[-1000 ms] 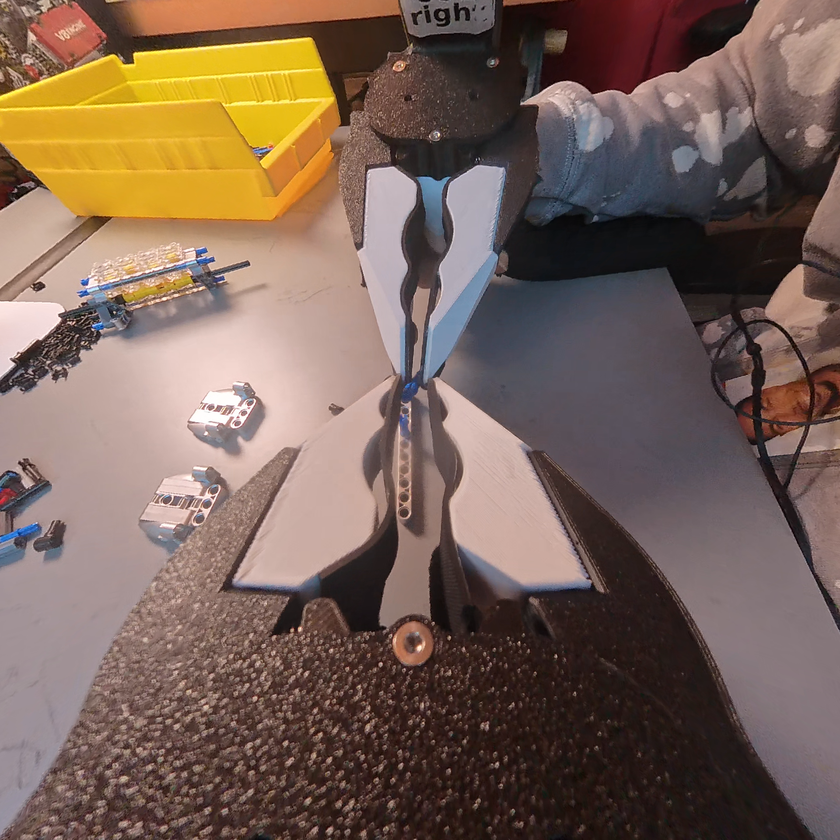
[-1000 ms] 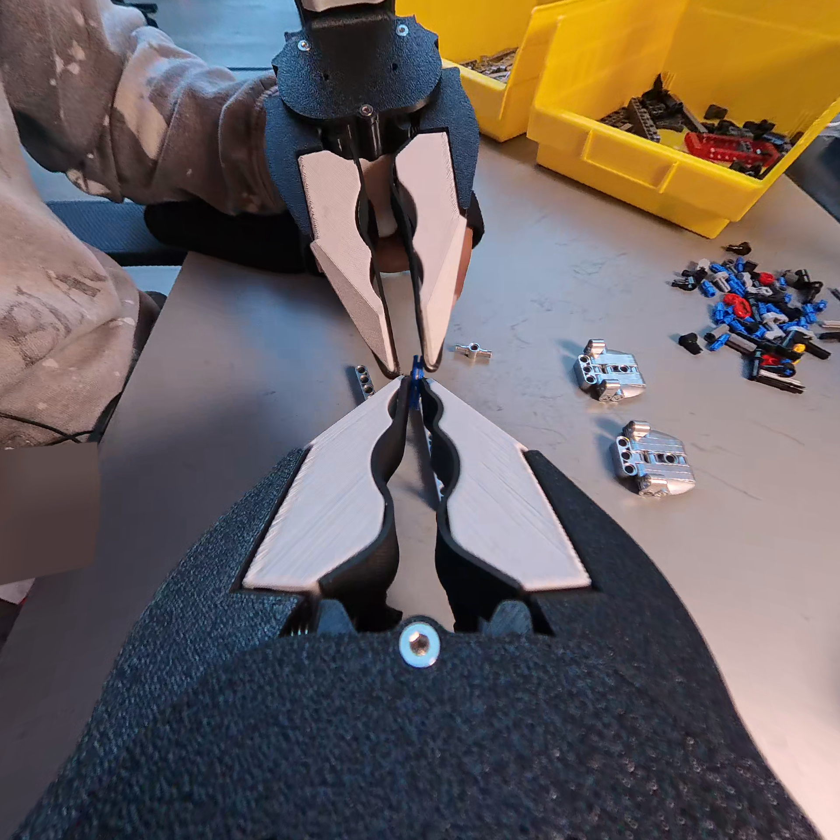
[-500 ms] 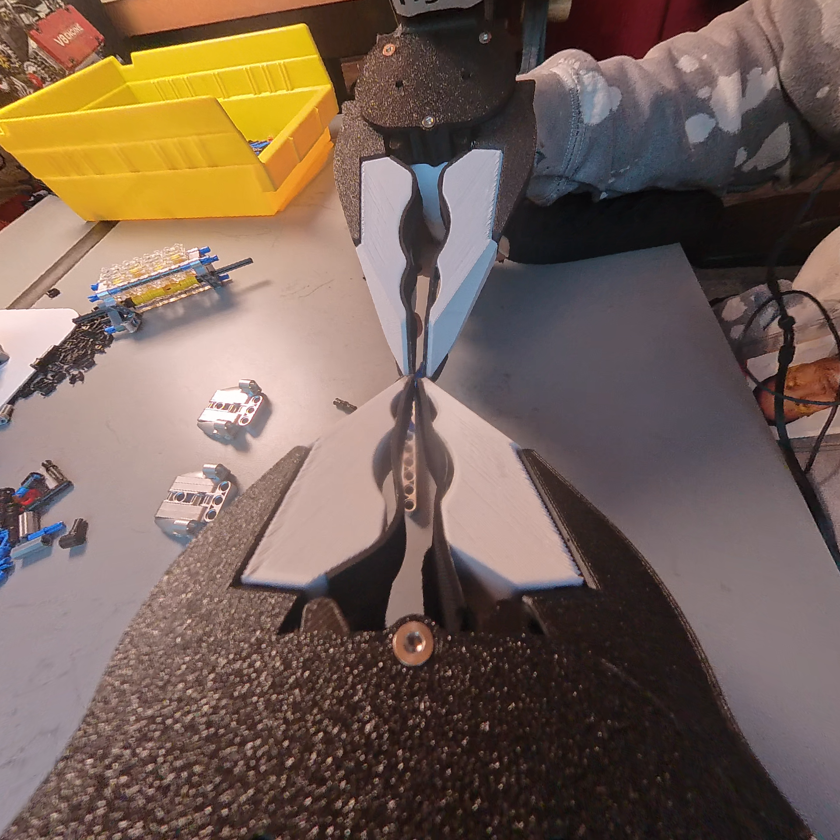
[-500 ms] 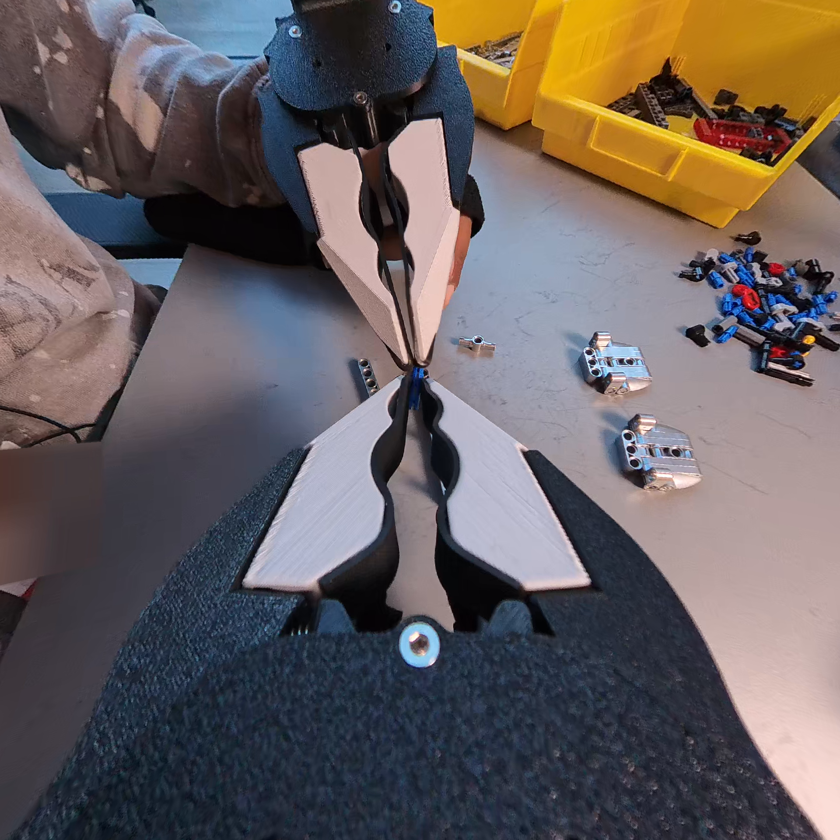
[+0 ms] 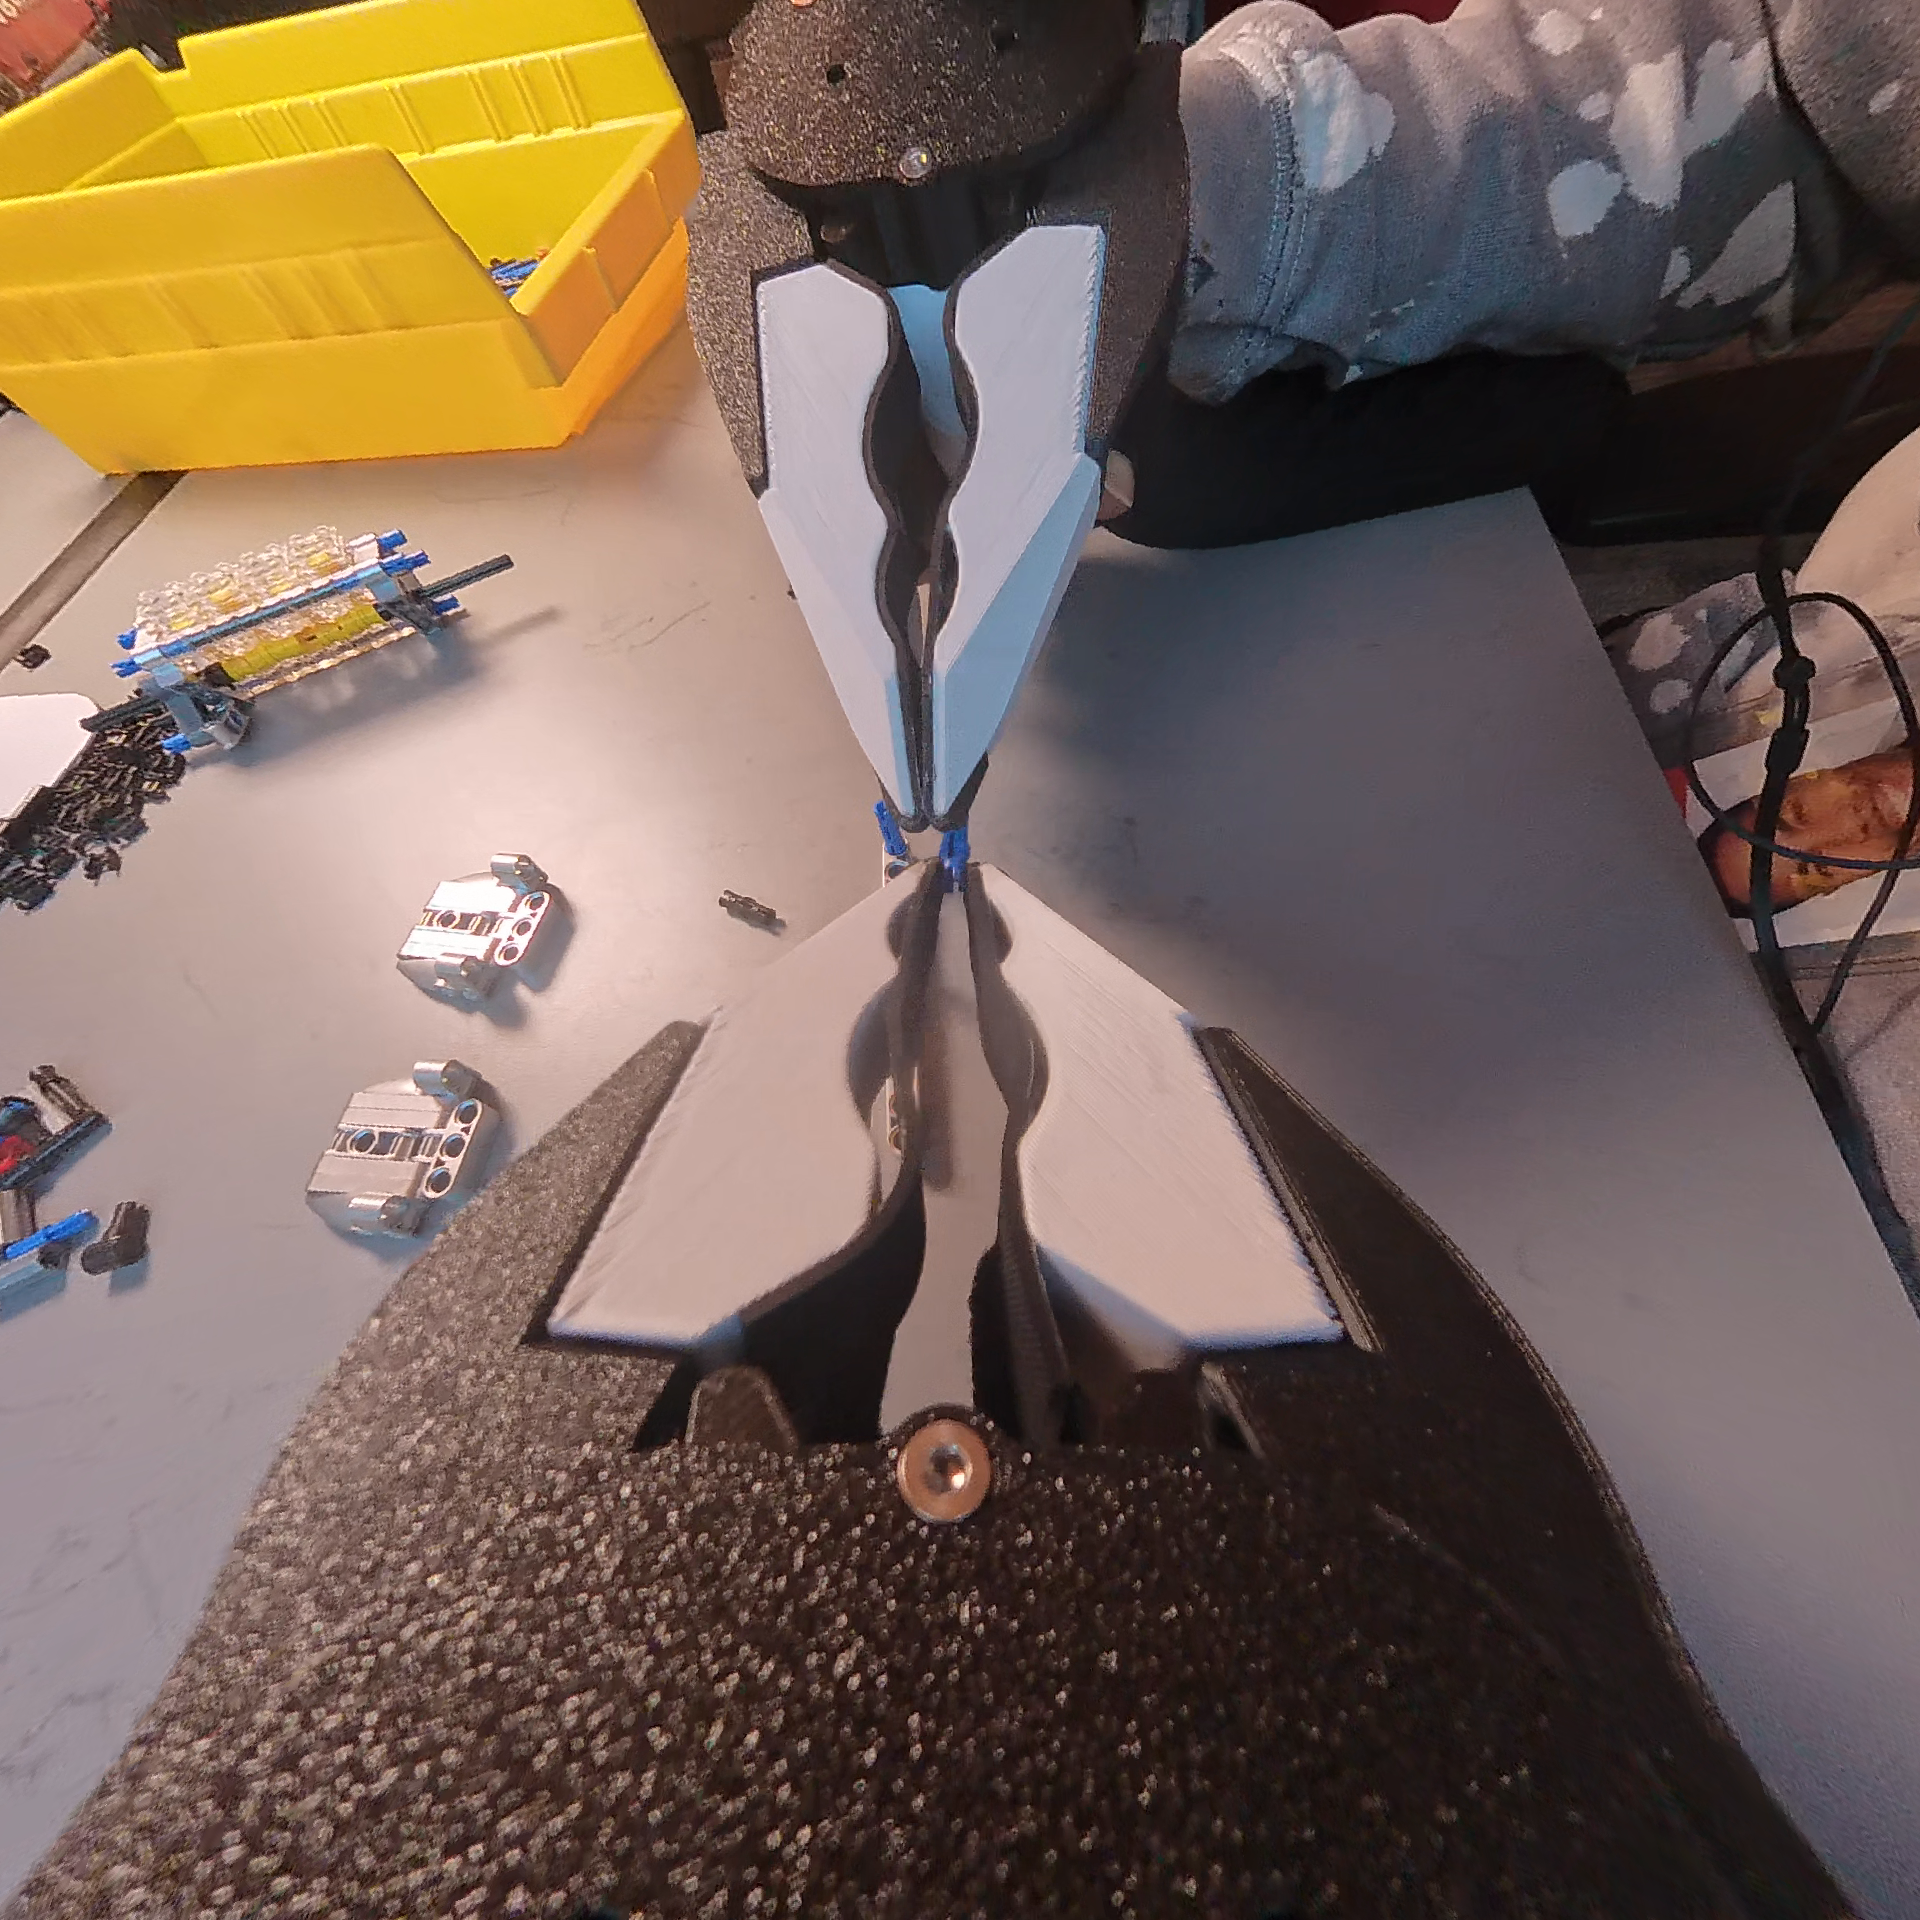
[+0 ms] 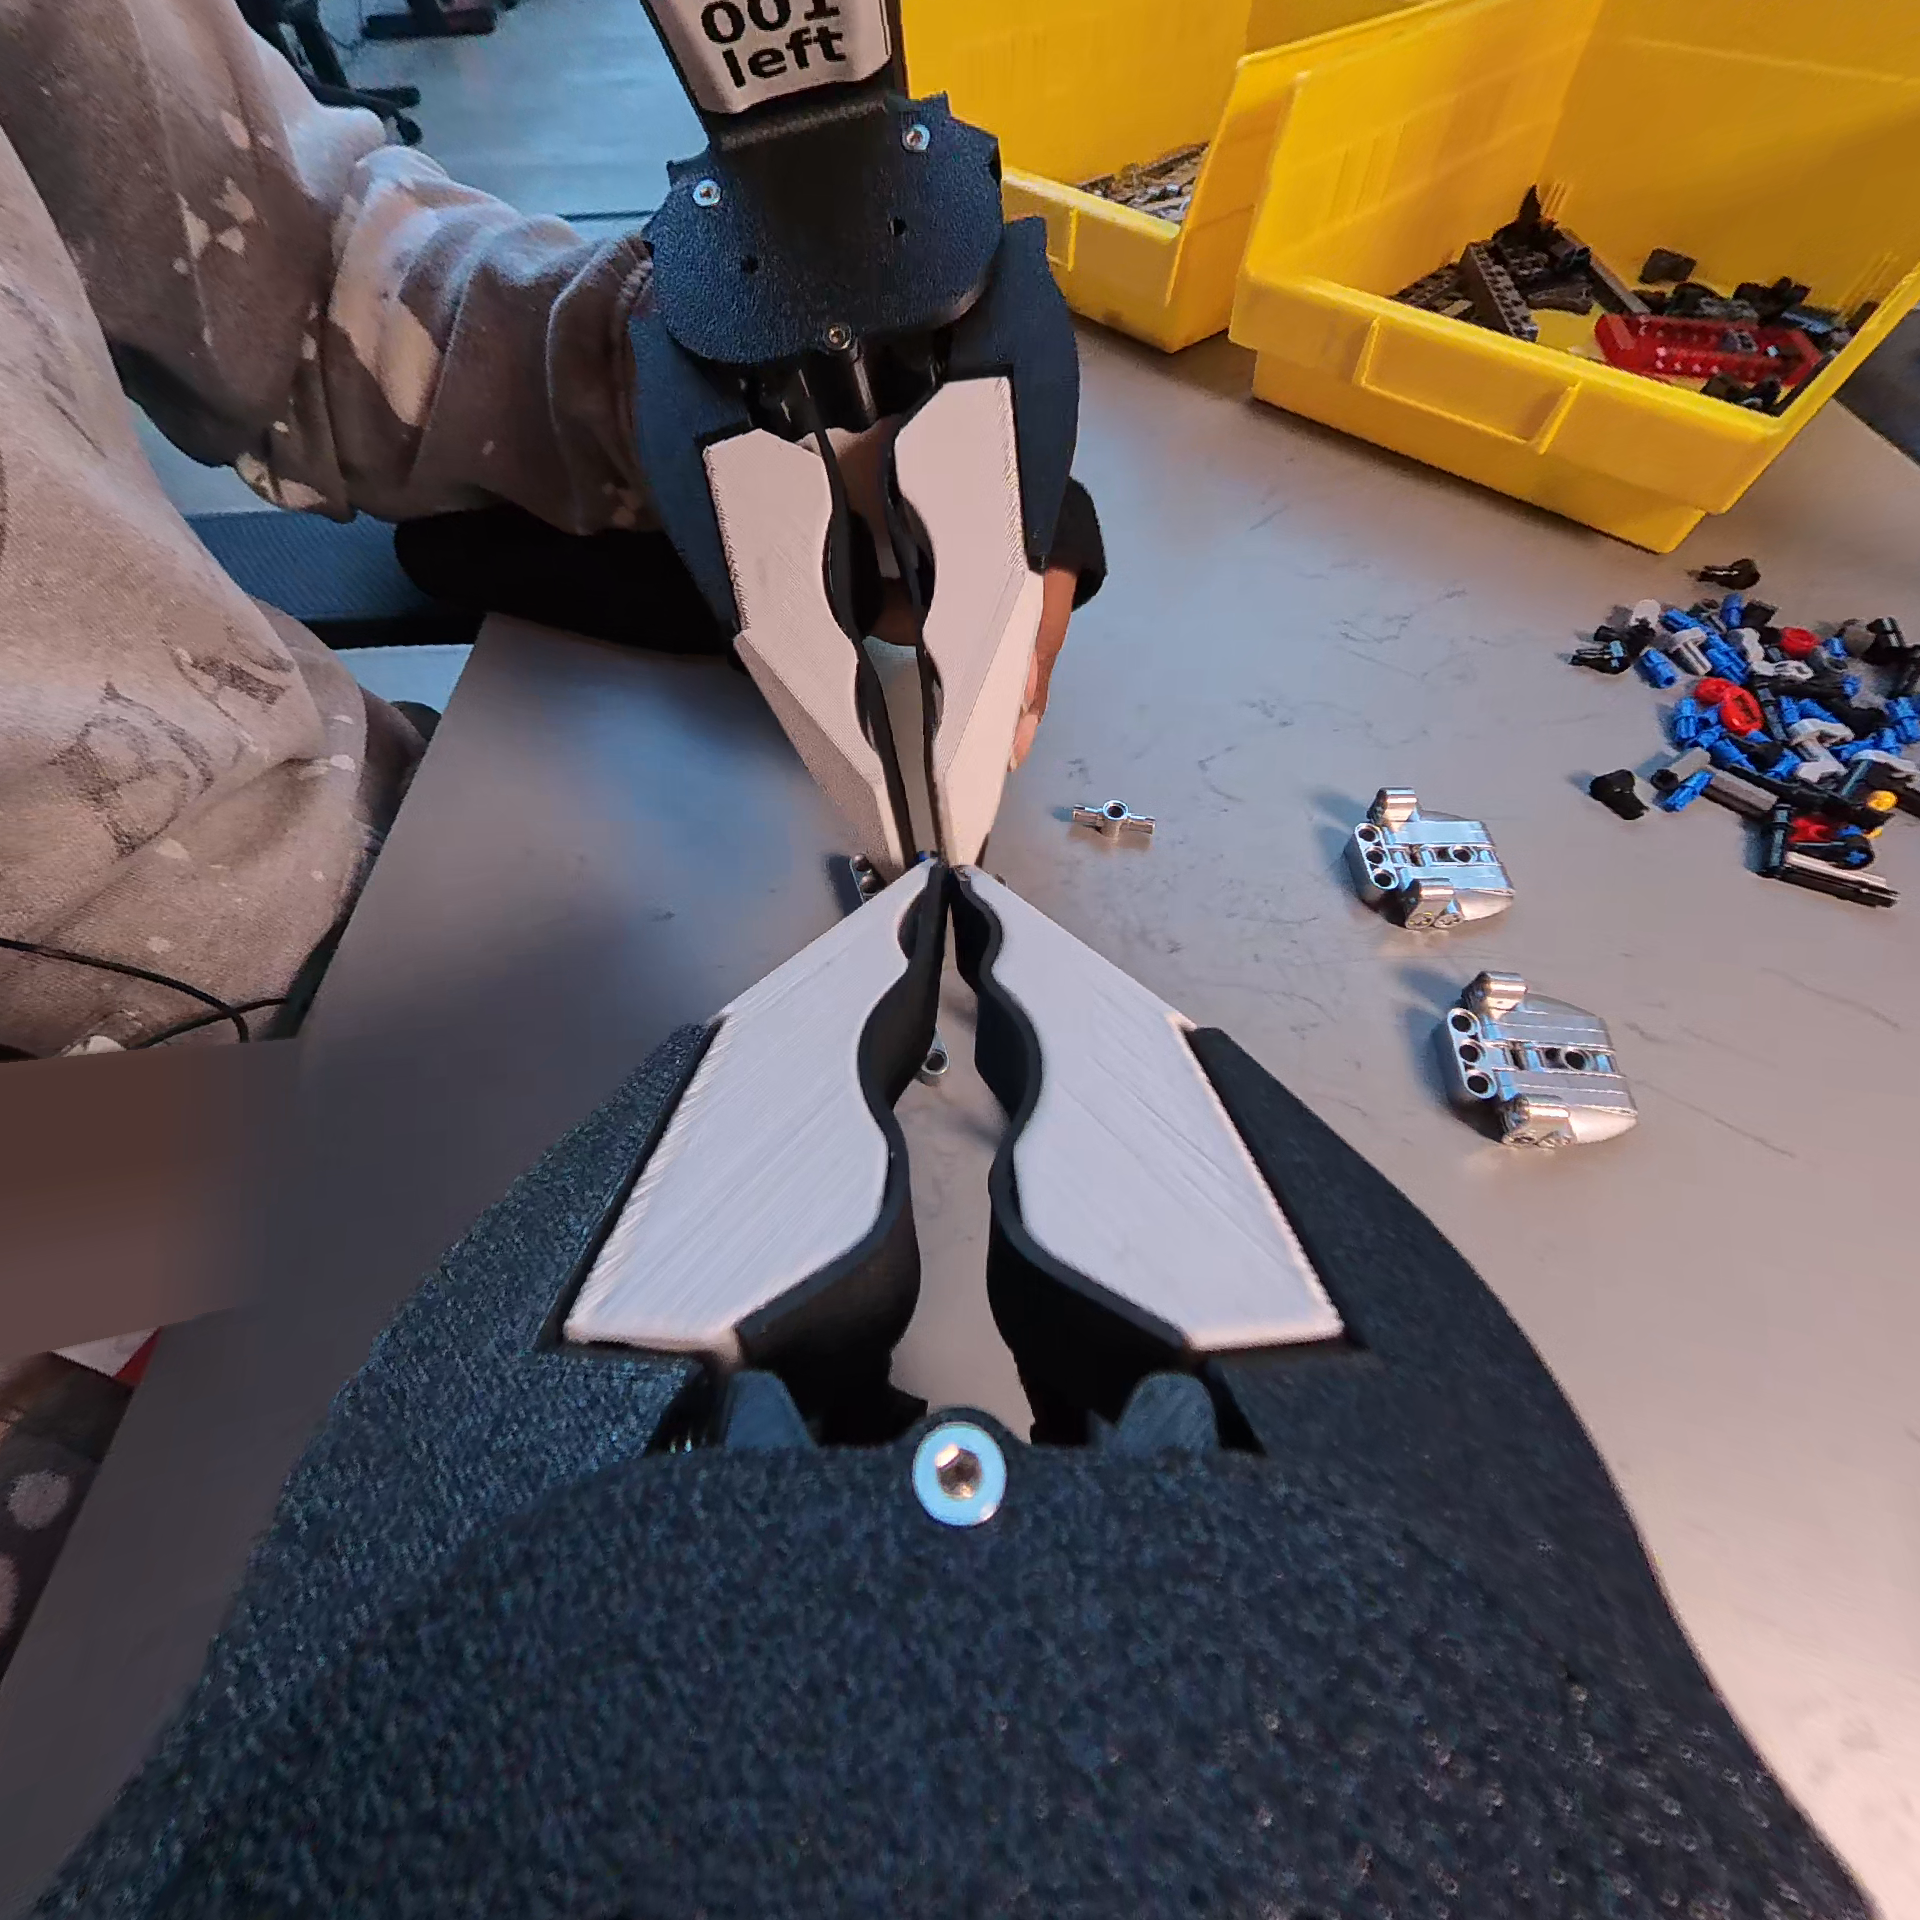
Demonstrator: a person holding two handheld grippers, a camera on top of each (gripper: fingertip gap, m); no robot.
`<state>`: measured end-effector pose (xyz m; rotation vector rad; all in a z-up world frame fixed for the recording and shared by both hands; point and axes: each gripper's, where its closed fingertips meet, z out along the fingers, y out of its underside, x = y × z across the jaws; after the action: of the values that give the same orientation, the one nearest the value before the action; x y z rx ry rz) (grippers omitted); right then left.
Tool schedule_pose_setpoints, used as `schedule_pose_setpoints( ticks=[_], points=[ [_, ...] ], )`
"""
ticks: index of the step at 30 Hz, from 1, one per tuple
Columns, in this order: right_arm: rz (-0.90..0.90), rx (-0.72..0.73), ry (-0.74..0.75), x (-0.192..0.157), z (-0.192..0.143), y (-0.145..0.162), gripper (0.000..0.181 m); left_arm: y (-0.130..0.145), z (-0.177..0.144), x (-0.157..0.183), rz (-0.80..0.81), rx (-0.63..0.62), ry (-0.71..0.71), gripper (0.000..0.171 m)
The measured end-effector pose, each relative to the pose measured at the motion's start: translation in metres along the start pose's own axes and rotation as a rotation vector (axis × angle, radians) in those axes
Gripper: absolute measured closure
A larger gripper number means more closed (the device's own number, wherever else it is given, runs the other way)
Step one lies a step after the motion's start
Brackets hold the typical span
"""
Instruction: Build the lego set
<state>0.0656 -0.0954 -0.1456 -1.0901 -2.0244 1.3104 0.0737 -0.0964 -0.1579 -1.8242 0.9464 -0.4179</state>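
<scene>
Grey tabletop [image 5: 1299, 790] carries your work. Left of your left gripper [image 5: 951, 883], a yellow bin [image 5: 312, 312] sits far back, with two silver panels [image 5: 480, 925] nearer. Your left gripper's fingers are pinched together on a small blue pin [image 5: 951, 857]. Tip to tip with it, your right gripper [image 6: 948, 883] is closed too; whether it grips anything, you cannot tell.

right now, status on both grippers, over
left gripper shut on blue pin. right gripper shut, tip to tip with left. short beam on table beside the tips, partly hidden.
</scene>
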Motion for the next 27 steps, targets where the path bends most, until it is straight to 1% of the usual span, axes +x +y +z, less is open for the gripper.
schedule_pose_setpoints(
  ticks=[5,7,9,10,13,16,18,21,27],
  points=[
    [-0.001,0.015,0.007,0.001,-0.001,-0.002,0.181,0.002,0.000,0.000,-0.026,-0.006,0.013,0.170],
    [0.011,0.054,0.009,0.003,-0.006,-0.008,0.172,0.001,-0.001,-0.003,-0.036,0.001,0.002,0.170],
    [0.012,0.078,0.002,0.003,-0.012,-0.011,0.161,-0.004,-0.005,-0.008,-0.062,0.033,-0.007,0.170],
    [0.004,0.087,0.004,0.003,-0.014,-0.012,0.159,-0.007,-0.007,-0.010,-0.081,0.057,-0.007,0.170],
    [-0.026,0.143,0.006,0.000,-0.017,-0.019,0.161,-0.020,-0.014,-0.012,-0.145,0.148,0.012,0.170],
    [-0.038,0.193,0.031,0.002,-0.017,-0.029,0.166,-0.033,-0.019,-0.011,-0.200,0.236,0.055,0.170],
    [-0.031,0.226,0.030,0.002,-0.017,-0.035,0.171,-0.038,-0.021,-0.010,-0.224,0.273,0.074,0.170],
    [-0.036,0.240,0.033,0.001,-0.018,-0.038,0.177,-0.041,-0.023,-0.009,-0.237,0.293,0.091,0.170],
    [-0.041,0.229,0.020,-0.002,-0.016,-0.037,0.177,-0.039,-0.021,-0.005,-0.230,0.279,0.103,0.170]
  ],
)
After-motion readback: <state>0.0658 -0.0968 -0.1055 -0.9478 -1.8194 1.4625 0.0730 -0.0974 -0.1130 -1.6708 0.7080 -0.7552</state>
